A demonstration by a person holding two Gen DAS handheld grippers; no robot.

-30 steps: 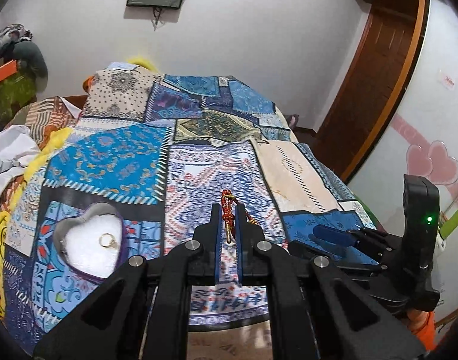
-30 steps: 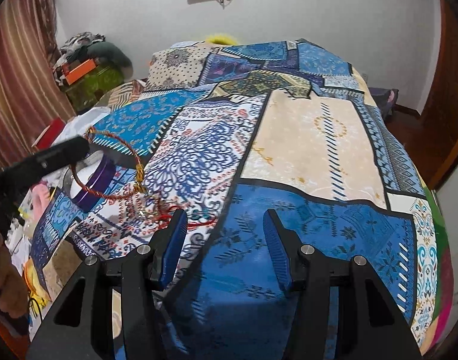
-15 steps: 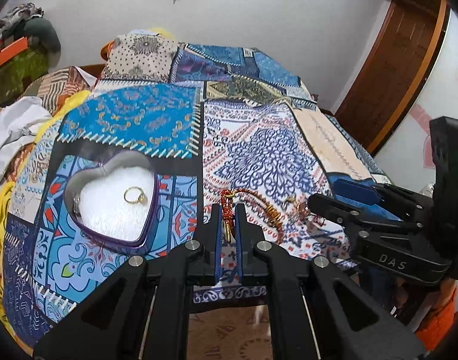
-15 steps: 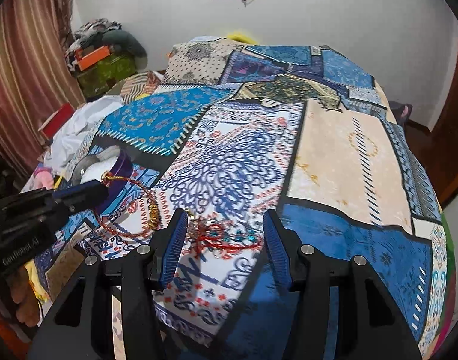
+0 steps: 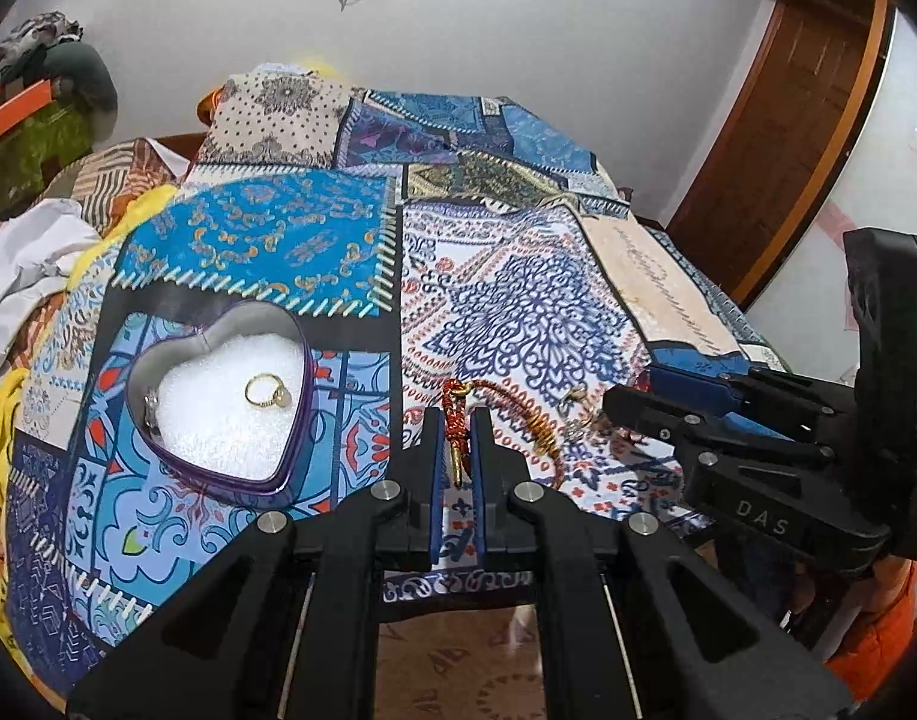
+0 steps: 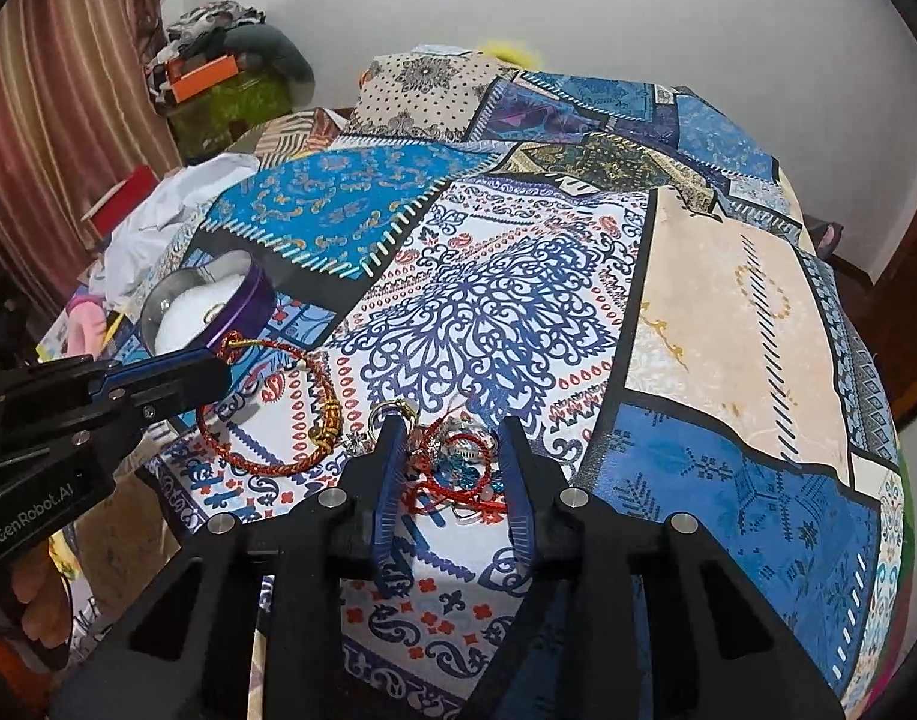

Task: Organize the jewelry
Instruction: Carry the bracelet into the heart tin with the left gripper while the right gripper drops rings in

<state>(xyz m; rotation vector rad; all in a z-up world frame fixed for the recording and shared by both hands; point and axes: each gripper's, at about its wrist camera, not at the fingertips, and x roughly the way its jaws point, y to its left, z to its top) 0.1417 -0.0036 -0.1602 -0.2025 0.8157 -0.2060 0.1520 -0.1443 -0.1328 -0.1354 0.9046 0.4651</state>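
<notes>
Left gripper (image 5: 456,441): I have it clamped on the knotted end of the red-and-gold cord bracelet (image 5: 521,414), low centre of the left wrist view; the loop trails off to the right over the quilt.
Right gripper (image 6: 449,459): I hold it with fingers apart, straddling the jewelry pile (image 6: 458,468) at lower centre of the right wrist view; nothing is between the pads yet, as far as I can tell.
Heart-shaped tin (image 5: 215,414): sits on the patchwork bedspread (image 5: 518,300), lower left of the left wrist view, with a white foam insert.
Gold ring (image 5: 266,391): already lying on the foam, toward the tin's upper right lobe.
Bracelet position: just right of the tin, not over it; from the right wrist view the loop lies partly on the cloth between tin and pile.
Step in hand: I judge I am carrying the bracelet toward the tin while the other gripper readies for the next piece from the tangle.
Next move: I would swing the left gripper leftward over the tin's rim, lower the loop onto the foam clear of the ring, then release.
Watch for: the trailing loop may snag the pile or catch the tin's edge.
</notes>
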